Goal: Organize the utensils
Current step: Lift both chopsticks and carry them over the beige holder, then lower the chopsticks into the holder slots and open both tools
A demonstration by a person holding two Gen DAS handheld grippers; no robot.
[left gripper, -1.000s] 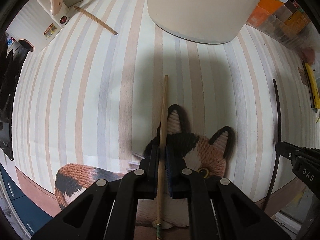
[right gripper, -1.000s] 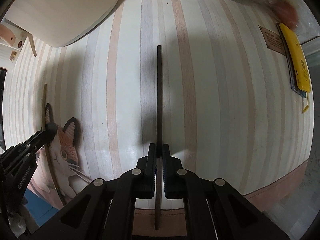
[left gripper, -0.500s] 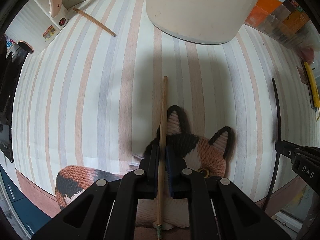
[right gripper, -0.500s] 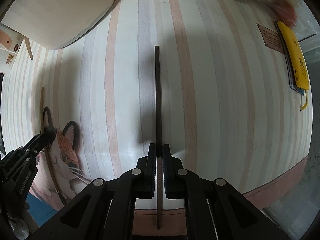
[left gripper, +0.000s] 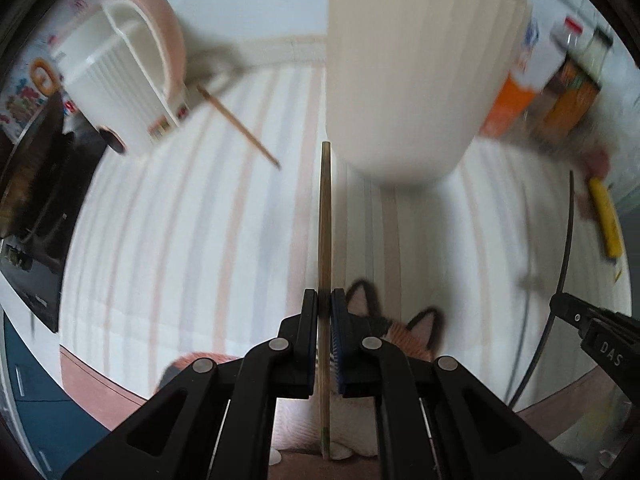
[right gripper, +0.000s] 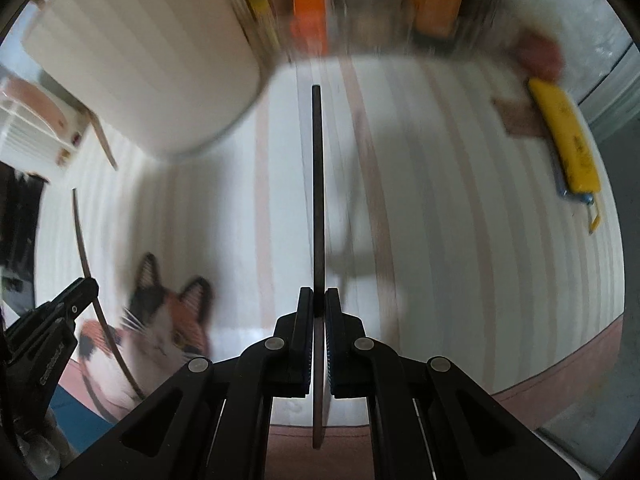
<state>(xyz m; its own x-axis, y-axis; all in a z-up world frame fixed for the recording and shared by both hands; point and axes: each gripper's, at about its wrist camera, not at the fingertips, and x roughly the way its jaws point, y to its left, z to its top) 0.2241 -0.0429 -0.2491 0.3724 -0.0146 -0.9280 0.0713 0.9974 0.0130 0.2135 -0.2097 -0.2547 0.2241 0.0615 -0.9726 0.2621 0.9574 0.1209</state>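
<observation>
My left gripper [left gripper: 324, 300] is shut on a light wooden chopstick [left gripper: 325, 216] that points forward toward the base of a tall cream ribbed container [left gripper: 412, 72]. My right gripper [right gripper: 319, 300] is shut on a dark chopstick [right gripper: 317, 184], lifted above the striped cloth. The cream container [right gripper: 132, 56] stands at the upper left in the right wrist view. Another wooden chopstick [left gripper: 240, 128] lies on the cloth beside a white and pink holder [left gripper: 120, 80]. The right gripper and its dark chopstick [left gripper: 560, 264] show at the right in the left wrist view.
A knitted cat mat [right gripper: 160, 320] lies at the near table edge below both grippers. A yellow tool [right gripper: 568, 144] lies at the right. Orange boxes [right gripper: 312, 12] stand at the back. A dark pan [left gripper: 32, 176] sits at the far left.
Both grippers have risen and tilted up with their chopsticks. The cream container and the back of the table now fill more of both views. The views are blurred by motion.
</observation>
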